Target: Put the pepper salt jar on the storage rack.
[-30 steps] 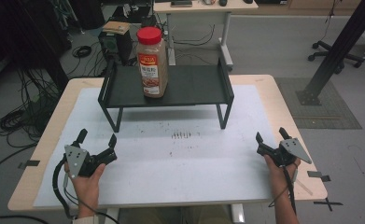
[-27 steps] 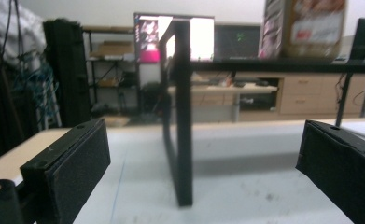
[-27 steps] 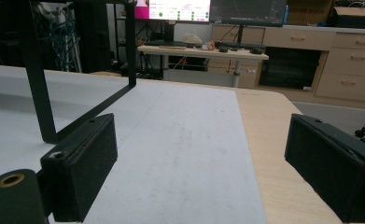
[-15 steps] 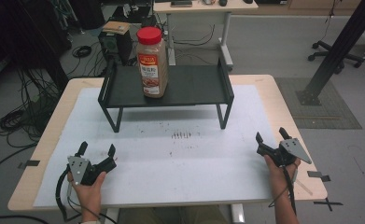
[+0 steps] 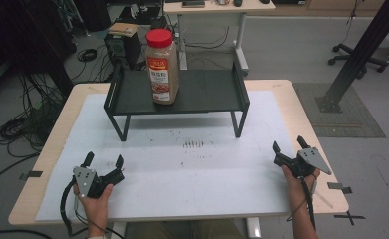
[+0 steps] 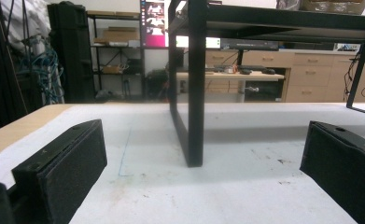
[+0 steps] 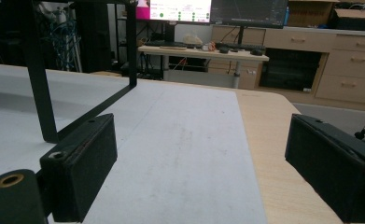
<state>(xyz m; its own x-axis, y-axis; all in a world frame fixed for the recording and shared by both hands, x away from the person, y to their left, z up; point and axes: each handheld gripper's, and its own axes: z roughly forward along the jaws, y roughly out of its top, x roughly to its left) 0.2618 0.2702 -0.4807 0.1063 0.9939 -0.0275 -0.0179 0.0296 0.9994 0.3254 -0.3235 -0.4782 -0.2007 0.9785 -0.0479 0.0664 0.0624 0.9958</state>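
Table (image 5: 281,99) with white mat (image 5: 207,169); its near edge is cut off at 6 o'clock. Black rack (image 5: 202,89) at 12 o'clock; in the left gripper view its top is cropped, with one leg (image 6: 189,93) plain. Jar (image 5: 162,65) upright on the rack's left part, label unreadable. Left gripper (image 5: 102,162) at 7 o'clock and right gripper (image 5: 289,146) at 4 o'clock: jaws wide apart, holding nothing, well apart from the jar.

left claw (image 5: 103,163): black, grey three-cornered plate, black cable | right claw (image 5: 289,147): same, black cable | jaws: black padded blocks, screw holes
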